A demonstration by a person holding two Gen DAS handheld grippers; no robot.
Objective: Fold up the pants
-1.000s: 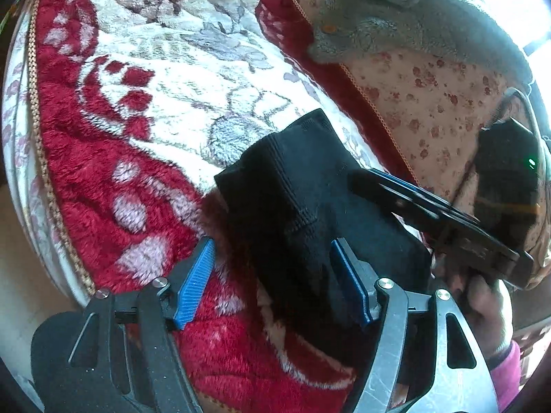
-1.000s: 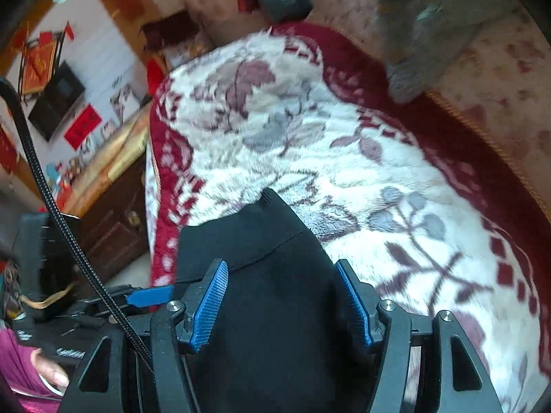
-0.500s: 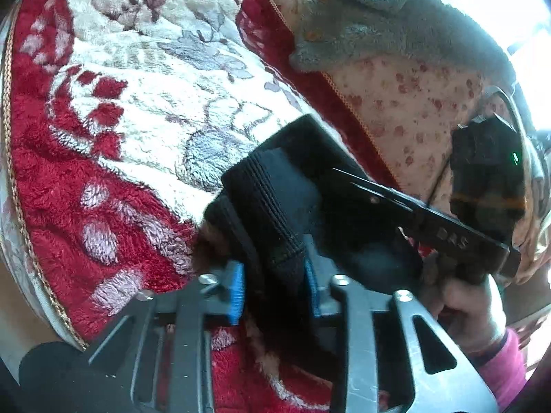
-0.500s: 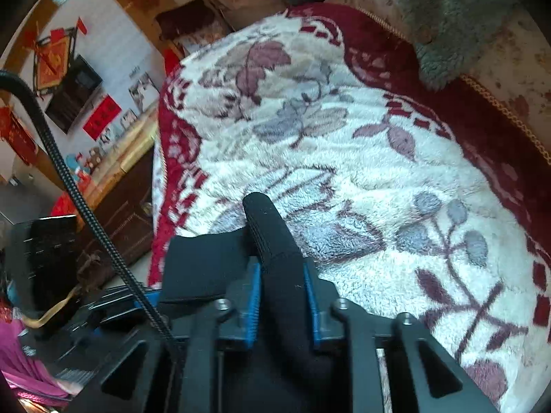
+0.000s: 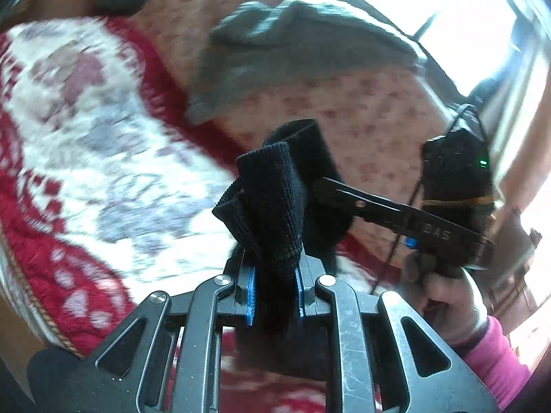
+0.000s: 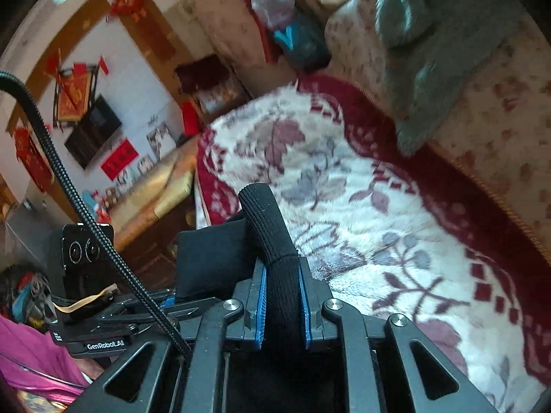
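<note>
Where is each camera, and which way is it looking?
Left wrist: sits on the left tool, looks down along it at pants and blanket; a hand holds the right tool.
Right wrist: sits on the right tool, faces the blanket; the left tool's camera shows.
Both share pants, blanket.

A grey towel (image 5: 292,44) lies beside a red floral blanket (image 6: 361,206).
</note>
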